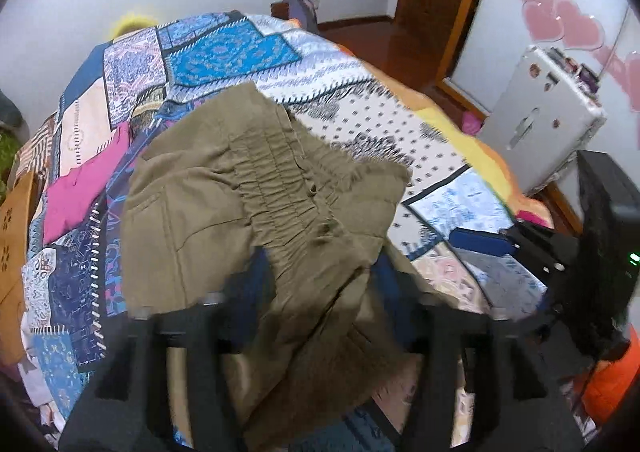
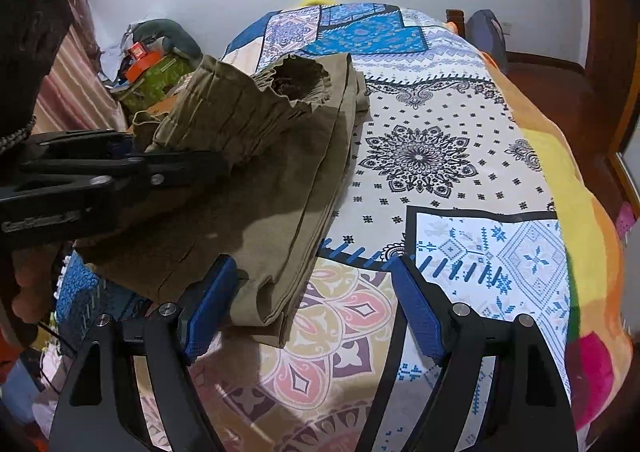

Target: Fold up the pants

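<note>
1. Pants (image 2: 256, 180), olive and soft, are lying partly folded on the patterned bedspread (image 2: 452, 156), elastic waistband (image 2: 296, 80) bunching upward.
2. Left gripper (image 1: 316, 292) is hanging over the waist, jaws apart, cloth between them but seemingly not pinched.
3. Right gripper (image 2: 312, 308) is gaping wide around the near hem, gripping nothing.
4. Being light and floppy, the fabric is likely demanding holds at layered edges.

In the left wrist view the left gripper (image 1: 320, 292) is smeared by motion, and the olive pants (image 1: 256, 212) drape over it, so its blue pads barely show. The pants' lower end runs off the bottom edge. The bed (image 2: 460, 180) under them is hidden.
</note>
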A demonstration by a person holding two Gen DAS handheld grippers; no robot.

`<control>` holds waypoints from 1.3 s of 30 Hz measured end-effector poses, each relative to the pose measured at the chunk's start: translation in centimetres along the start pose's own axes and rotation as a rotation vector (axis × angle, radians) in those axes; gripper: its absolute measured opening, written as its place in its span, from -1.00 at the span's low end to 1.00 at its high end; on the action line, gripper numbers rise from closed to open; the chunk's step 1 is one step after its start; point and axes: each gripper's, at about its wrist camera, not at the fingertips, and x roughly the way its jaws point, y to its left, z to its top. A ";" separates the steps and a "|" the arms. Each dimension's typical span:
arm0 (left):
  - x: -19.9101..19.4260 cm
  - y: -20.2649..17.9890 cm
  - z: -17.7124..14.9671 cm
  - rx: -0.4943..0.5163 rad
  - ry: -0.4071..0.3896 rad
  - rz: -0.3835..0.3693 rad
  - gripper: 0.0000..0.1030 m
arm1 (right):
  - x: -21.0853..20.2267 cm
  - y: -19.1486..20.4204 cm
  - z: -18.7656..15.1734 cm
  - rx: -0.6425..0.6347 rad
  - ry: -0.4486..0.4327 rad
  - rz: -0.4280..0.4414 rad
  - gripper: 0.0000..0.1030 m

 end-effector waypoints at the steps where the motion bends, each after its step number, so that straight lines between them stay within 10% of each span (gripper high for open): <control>1: -0.9 0.2 -0.1 -0.004 -0.029 -0.005 0.27 | -0.4 0.0 0.1 -0.001 -0.008 -0.003 0.49; 18: -3.4 12.6 -1.6 -0.219 -0.074 0.202 0.36 | -0.5 2.3 3.5 0.089 -0.109 0.115 0.50; 34: 6.0 18.9 4.2 -0.300 0.042 0.053 0.34 | 3.0 -0.9 3.5 -0.059 0.013 0.064 0.49; 39: 11.1 20.4 6.0 -0.356 0.120 -0.061 0.01 | 3.3 -2.0 4.0 -0.076 0.030 0.066 0.49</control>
